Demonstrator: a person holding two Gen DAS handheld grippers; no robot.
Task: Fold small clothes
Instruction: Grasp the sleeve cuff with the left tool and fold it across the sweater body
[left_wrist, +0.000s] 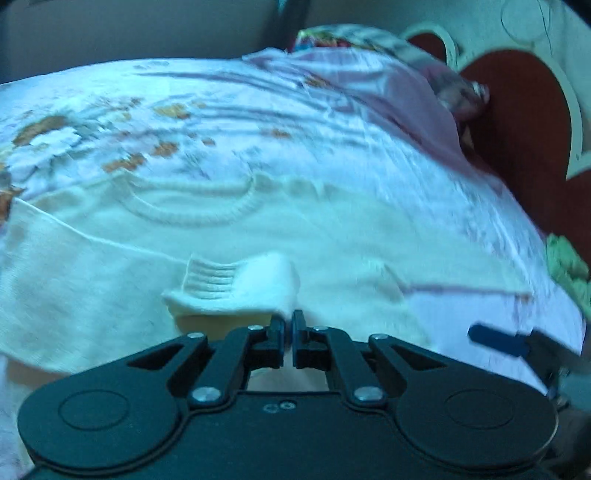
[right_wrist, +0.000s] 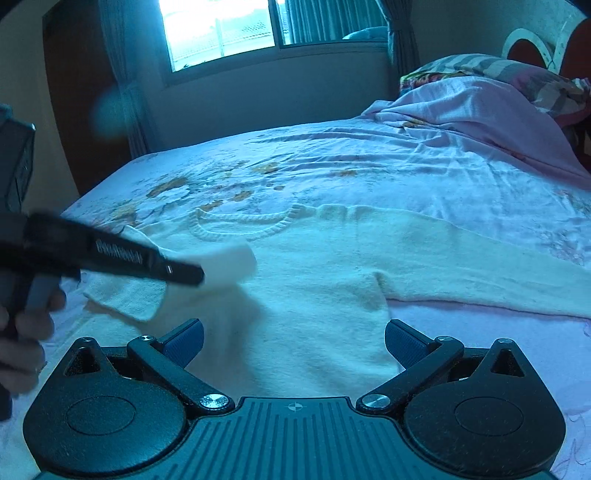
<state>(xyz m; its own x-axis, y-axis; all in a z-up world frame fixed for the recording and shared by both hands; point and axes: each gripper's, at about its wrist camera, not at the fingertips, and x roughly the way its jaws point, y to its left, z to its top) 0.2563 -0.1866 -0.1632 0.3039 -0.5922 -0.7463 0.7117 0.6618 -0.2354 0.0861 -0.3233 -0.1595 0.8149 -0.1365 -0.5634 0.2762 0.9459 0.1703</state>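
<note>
A cream knit sweater (left_wrist: 295, 236) (right_wrist: 314, 280) lies flat on the bed, its ribbed collar (right_wrist: 240, 221) toward the far side. My left gripper (left_wrist: 289, 325) is shut on the end of one sleeve (left_wrist: 240, 284), which is lifted and doubled over the sweater's body. In the right wrist view this gripper (right_wrist: 195, 275) comes in from the left with the sleeve (right_wrist: 236, 258) hanging from its tip. The other sleeve (right_wrist: 480, 266) stretches out flat to the right. My right gripper (right_wrist: 293, 332) stands open over the sweater's lower body with nothing between its fingers; one blue pad (left_wrist: 495, 339) shows in the left wrist view.
The bed has a pale floral sheet (right_wrist: 369, 162). A pink blanket (right_wrist: 480, 107) and patterned pillow (right_wrist: 480, 66) lie by the red and white headboard (left_wrist: 517, 110). A window (right_wrist: 221, 29) is beyond the far bed edge. A person's hand (right_wrist: 22, 332) holds the left gripper's handle.
</note>
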